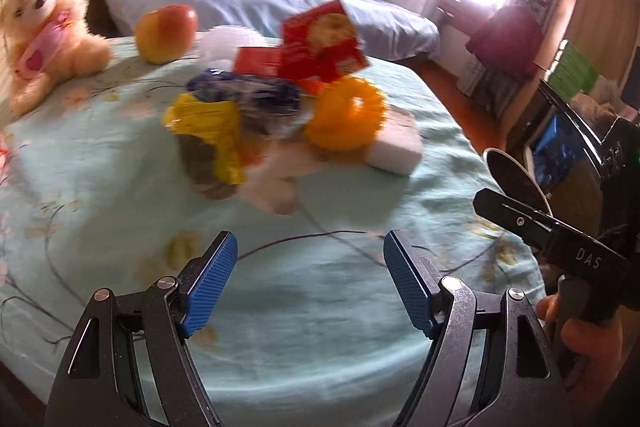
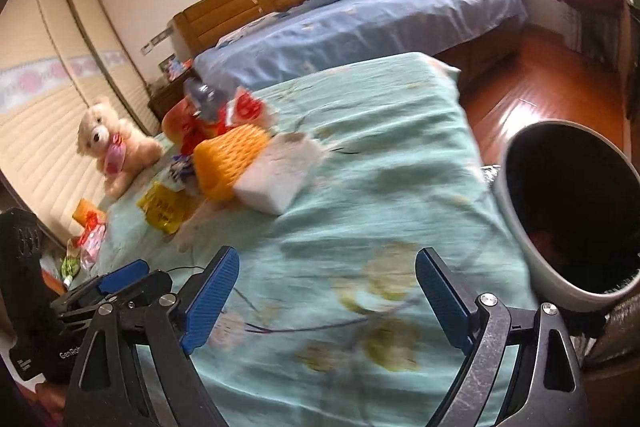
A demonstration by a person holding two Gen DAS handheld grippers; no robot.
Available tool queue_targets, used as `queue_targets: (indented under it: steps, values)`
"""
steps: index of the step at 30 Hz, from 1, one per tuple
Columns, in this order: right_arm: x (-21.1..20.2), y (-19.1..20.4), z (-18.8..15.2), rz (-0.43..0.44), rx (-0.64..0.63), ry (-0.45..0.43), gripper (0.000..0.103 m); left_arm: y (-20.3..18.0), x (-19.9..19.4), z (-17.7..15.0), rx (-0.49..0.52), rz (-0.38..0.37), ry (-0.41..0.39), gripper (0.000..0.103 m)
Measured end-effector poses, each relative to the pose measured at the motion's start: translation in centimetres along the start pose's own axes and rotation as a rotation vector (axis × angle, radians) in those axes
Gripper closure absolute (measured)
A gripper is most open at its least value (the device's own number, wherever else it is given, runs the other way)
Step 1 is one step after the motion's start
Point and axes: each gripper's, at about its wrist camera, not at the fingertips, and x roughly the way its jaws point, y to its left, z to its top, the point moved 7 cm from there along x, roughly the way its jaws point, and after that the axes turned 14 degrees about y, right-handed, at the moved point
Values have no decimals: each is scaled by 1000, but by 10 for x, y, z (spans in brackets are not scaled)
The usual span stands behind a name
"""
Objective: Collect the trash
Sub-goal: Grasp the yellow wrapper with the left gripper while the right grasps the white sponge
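**Both claws open, wrappers waiting in a loose heap**

I am looking over a bed with a pale green flowered cover, and both of my claws are standing wide with nothing between the blue pads. The left claw is pointing at the heap in the middle of the cover; the right claw is hanging over bare cover, with the bin just beside it at the bed's edge.

The trash is lying bunched together: a yellow wrapper, a dark blue wrapper touching it, and a red packet propped up behind. I am judging all three to be light, thin and crinkly, likely to slip or spring out of a shallow pinch. I would be pinching the yellow wrapper at its near free edge, biting deep.

An orange spiky ball, a white block, an apple and a teddy bear are sitting among or near the heap; I am treating these as things to leave. The picture is blurred, so finer folds are beyond me.
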Motion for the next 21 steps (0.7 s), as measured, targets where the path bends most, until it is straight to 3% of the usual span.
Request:
queue_targets:
  steps: [14,21]
  values:
    - [46,39,29,-56,-110,56,13,65,11,29,-126,45,7,26]
    - [68,35,44,-70,-89,85,27,73,26,51,-128,63,17,26]
